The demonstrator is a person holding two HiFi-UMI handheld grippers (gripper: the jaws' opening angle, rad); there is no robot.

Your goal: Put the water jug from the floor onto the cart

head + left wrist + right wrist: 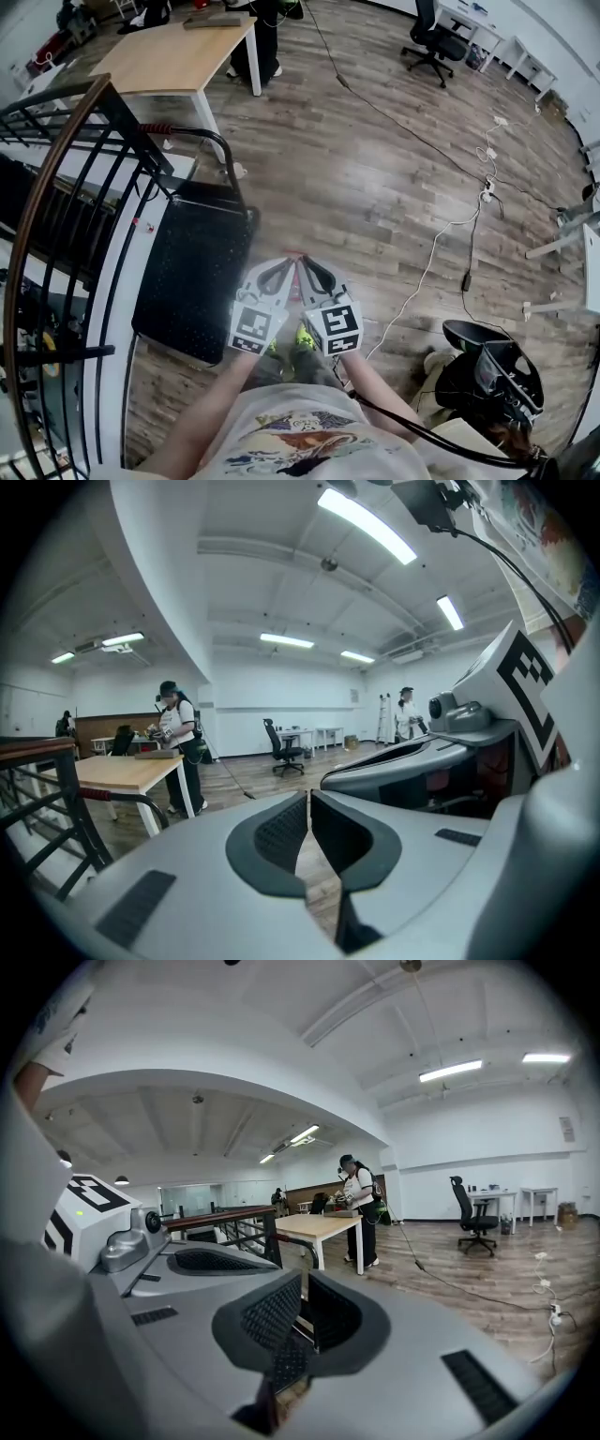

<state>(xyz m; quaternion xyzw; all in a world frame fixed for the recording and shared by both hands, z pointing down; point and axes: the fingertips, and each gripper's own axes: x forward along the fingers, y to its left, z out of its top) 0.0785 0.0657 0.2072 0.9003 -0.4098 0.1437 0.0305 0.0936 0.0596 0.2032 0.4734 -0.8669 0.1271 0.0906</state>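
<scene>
No water jug shows in any view. The cart (192, 267) is a black flat platform on the wooden floor at the left, with its curved black handle (202, 139) at the far end. My left gripper (289, 262) and right gripper (302, 262) are held side by side just right of the cart's near corner, pointing away from me. Both are shut with nothing between the jaws. In the left gripper view the left gripper (308, 806) has its pads together, and so does the right gripper (305, 1290) in its own view.
A dark metal railing (70, 169) runs along the left of the cart. A wooden table (173, 56) stands beyond it with a person (176, 738) beside it. White cables (431, 253) trail over the floor at the right. A black chair (492, 370) stands at the near right.
</scene>
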